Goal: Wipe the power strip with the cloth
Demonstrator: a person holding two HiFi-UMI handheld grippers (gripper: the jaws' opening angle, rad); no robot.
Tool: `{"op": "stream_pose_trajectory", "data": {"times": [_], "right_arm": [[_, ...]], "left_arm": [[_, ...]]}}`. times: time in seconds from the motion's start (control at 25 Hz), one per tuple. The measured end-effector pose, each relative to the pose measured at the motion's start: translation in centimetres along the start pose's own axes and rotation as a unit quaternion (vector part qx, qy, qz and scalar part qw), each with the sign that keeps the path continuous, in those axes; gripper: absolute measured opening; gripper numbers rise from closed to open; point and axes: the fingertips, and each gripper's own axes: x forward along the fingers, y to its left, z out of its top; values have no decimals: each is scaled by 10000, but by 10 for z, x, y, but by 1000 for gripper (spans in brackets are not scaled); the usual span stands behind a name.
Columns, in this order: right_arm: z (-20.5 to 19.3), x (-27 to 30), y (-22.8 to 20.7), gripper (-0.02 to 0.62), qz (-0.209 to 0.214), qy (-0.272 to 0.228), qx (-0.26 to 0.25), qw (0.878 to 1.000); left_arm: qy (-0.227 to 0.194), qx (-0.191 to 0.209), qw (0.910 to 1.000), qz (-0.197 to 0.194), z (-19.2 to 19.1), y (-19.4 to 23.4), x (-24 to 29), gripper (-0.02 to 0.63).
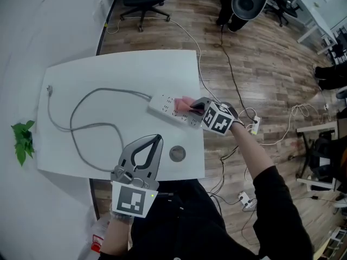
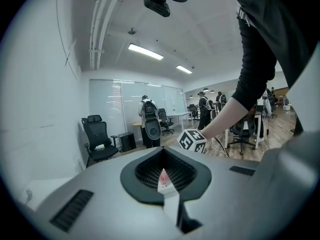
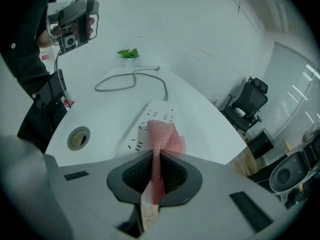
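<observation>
Pinching the pink knitted cloth [image 1: 185, 104], the right hand-held gripper [image 1: 196, 109] held it on the long white power strip [image 1: 164, 105], centre frame; the left hand-held gripper [image 1: 156, 139] was pressed together, empty.

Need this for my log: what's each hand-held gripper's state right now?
Left hand-held gripper: closed, empty.
Right hand-held gripper: closed on the pink cloth.
</observation>
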Motion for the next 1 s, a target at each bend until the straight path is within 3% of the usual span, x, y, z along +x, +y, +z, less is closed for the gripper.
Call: {"op": "stream_pose_trajectory", "data": {"times": [0.68, 1.0], "right_arm": [[-48, -35, 20, 48, -138, 82, 438, 9989], [-48, -38, 22, 48, -198, 287, 61, 9994]], "left_arm": [[103, -34, 9993, -353, 1, -26, 16, 9], [34, -3, 9994, -350, 5, -26, 17, 9]]}}
